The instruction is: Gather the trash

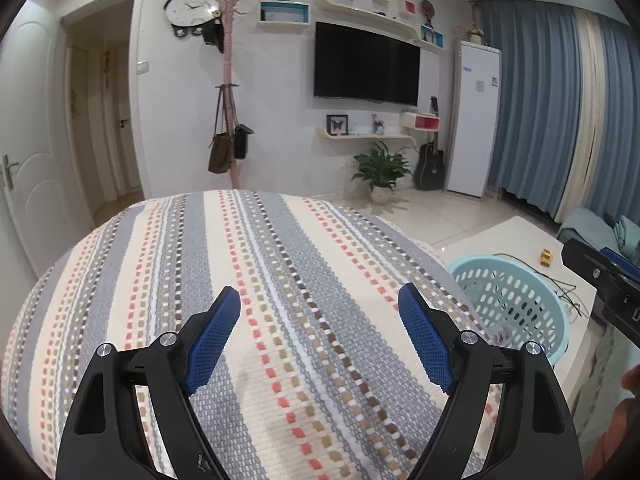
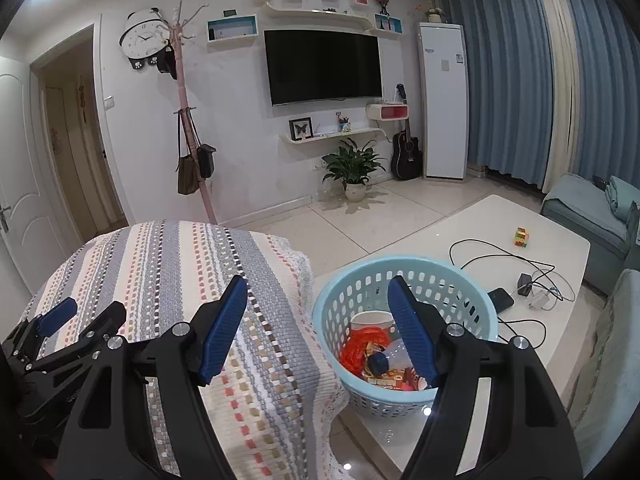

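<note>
The left gripper (image 1: 320,312) is held above a striped woven cover (image 1: 240,280). Its jaws stand wide apart with nothing between them. The right gripper (image 2: 318,304) is also spread wide and holds nothing; its left finger is over the striped cover, its right finger over the basket (image 2: 340,312).

The light blue perforated basket stands on the near corner of a white low table (image 2: 480,224), just beside the edge of the striped cover. Inside it lies the collected trash (image 2: 376,352): an orange crumpled item, a clear bottle with a blue cap, printed wrappers and a white cup-like container.

Farther along the table lie a black cable (image 2: 500,254), a dark phone (image 2: 500,299), a charger and a small coloured cube (image 2: 521,237), all apart from the basket.

In the right wrist view, the left gripper appears at the lower left edge, over the cover.
</note>
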Tool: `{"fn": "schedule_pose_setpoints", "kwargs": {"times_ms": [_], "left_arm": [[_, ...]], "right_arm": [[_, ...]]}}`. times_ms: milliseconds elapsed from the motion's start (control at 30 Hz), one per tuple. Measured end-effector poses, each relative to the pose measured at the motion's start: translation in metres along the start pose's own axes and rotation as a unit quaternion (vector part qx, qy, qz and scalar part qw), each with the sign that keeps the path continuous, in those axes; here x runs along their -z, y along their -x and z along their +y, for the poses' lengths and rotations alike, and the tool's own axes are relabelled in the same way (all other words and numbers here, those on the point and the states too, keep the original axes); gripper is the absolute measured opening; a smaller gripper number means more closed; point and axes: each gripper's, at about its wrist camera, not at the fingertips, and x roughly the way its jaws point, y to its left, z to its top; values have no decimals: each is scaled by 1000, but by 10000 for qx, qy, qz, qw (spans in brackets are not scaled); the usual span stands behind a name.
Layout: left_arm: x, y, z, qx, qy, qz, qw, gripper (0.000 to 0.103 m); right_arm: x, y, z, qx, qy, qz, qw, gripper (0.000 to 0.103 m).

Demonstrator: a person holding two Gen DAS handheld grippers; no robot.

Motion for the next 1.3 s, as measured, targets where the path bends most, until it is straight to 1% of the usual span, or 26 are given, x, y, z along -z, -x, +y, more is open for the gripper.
{"fn": "schedule_pose_setpoints", "kwargs": {"times_ms": [133,333,600,1100,1300], "left_arm": [[3,-2,0,32,-16,39,10000,79],[10,-1,-1,21,-38,47,10000,79],[7,-1,1,49,-8,5,10000,80],[6,1,4,123,54,-8,9999,80],[5,2,4,109,46,-28,9999,82]], "right_arm": [[2,-2,8,22,65,-49,10000,69],[8,-7,11,13,96,-12,10000,69],[15,-14,11,99,163,-9,9998,69],[15,-18,13,125,192,-45,9997,69],[16,-16,14,128,186,-49,9997,72]]}}
